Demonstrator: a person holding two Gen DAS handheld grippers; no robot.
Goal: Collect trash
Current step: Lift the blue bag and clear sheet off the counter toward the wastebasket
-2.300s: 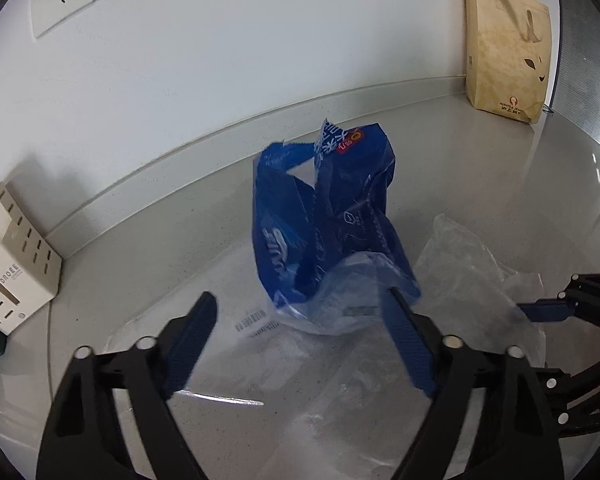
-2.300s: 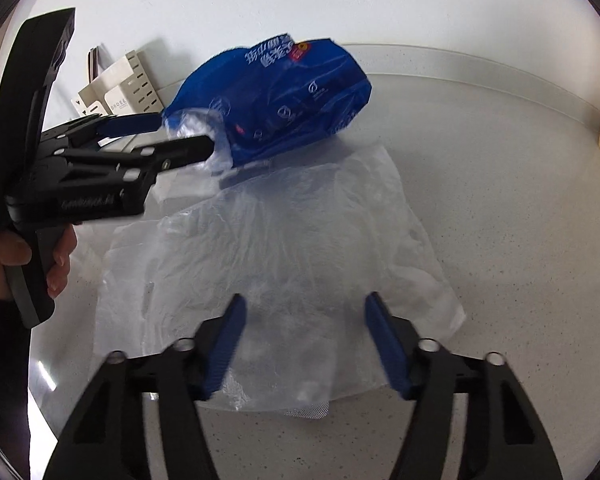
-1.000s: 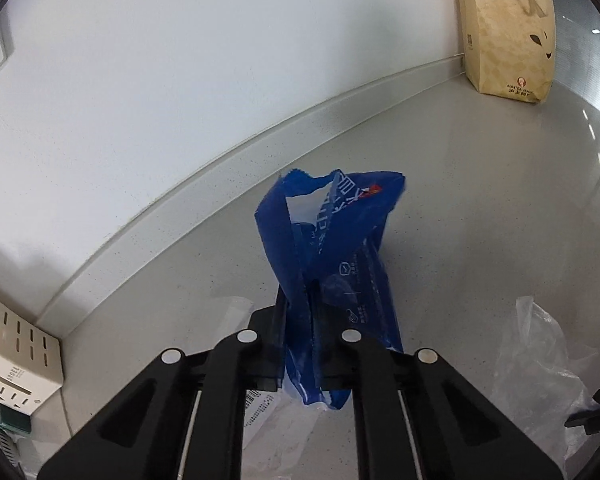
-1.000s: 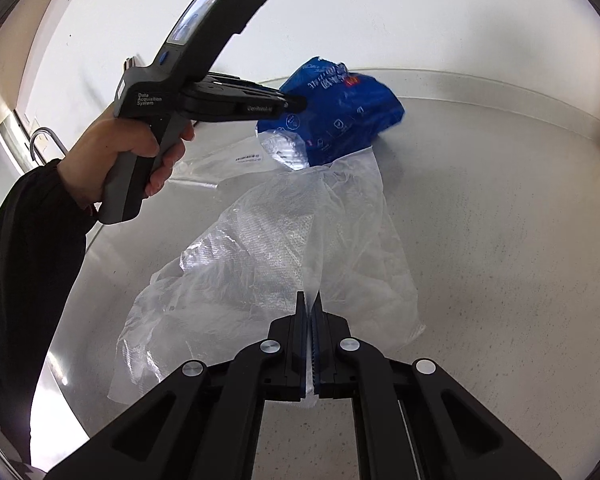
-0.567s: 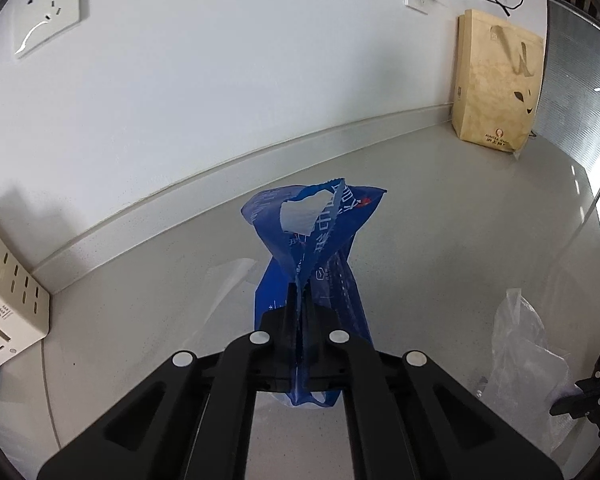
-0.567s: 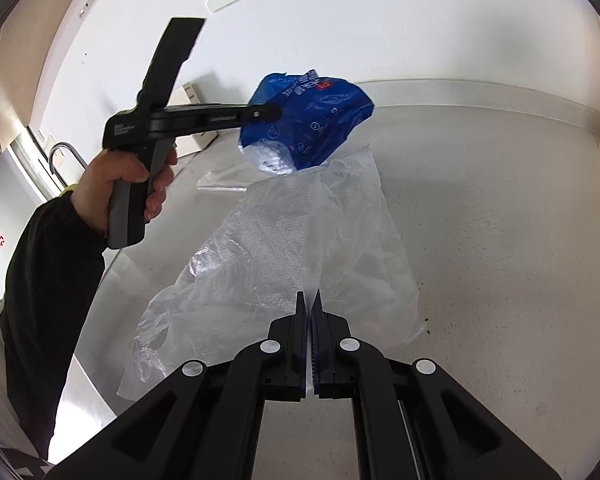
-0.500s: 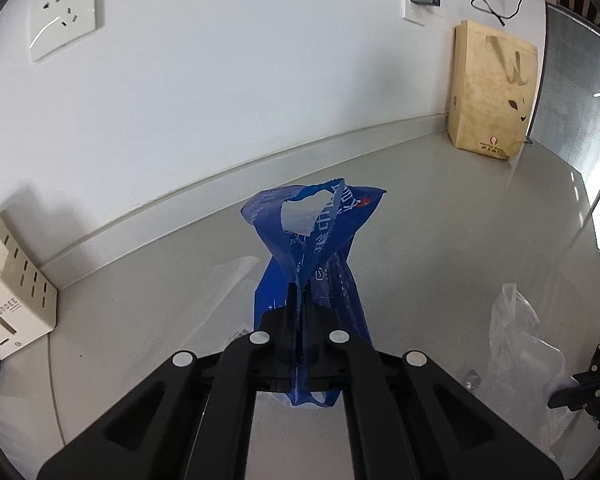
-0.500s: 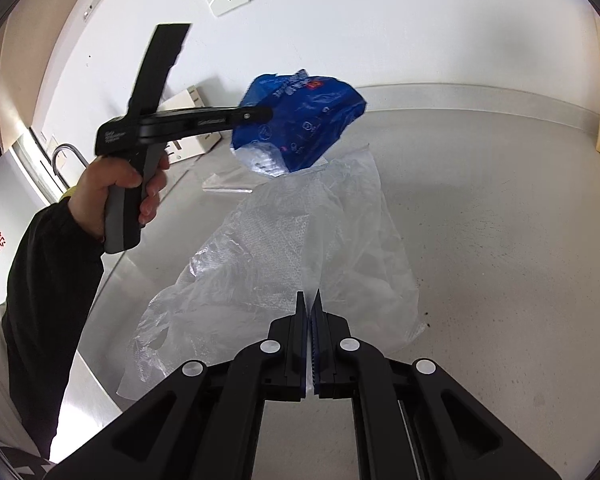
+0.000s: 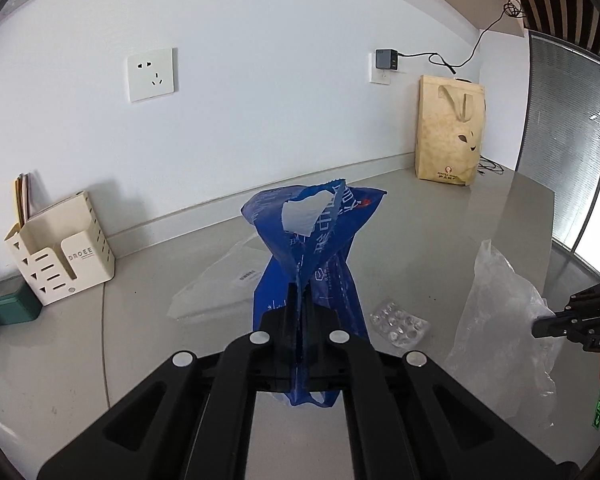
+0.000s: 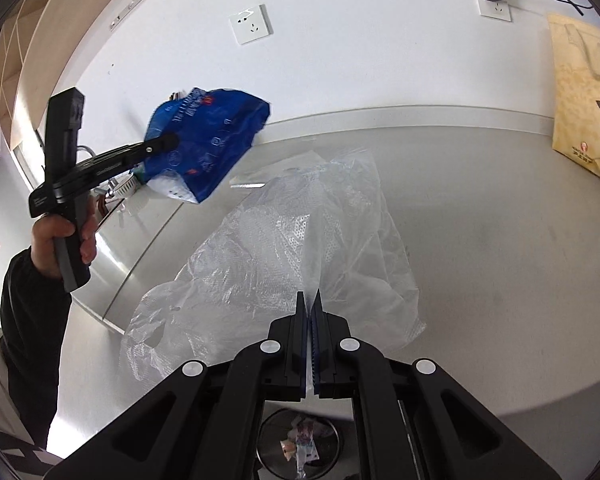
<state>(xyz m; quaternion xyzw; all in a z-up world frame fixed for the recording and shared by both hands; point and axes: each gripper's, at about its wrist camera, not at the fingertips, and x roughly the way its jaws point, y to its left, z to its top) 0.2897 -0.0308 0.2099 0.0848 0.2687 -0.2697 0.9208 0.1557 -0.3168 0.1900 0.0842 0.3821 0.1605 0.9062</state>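
My left gripper (image 9: 300, 300) is shut on a crumpled blue plastic bag (image 9: 316, 240) and holds it in the air above the grey countertop (image 9: 160, 312). The blue bag also shows in the right wrist view (image 10: 208, 144), held by the left gripper (image 10: 168, 142). My right gripper (image 10: 309, 304) is shut on a clear plastic bag (image 10: 284, 248) that hangs lifted over the counter's front edge. That clear bag shows at the right of the left wrist view (image 9: 500, 312), next to the right gripper (image 9: 544, 322).
A clear blister pack (image 9: 398, 324) and a flat clear wrapper (image 9: 228, 280) lie on the counter. A cream organiser (image 9: 60, 248) stands at the left, a brown paper bag (image 9: 450, 132) at the back right. A round bin with trash (image 10: 300, 444) sits below the counter edge.
Both grippers have risen and pulled back from the counter with their bags. The blister pack and the bin below have come into view.
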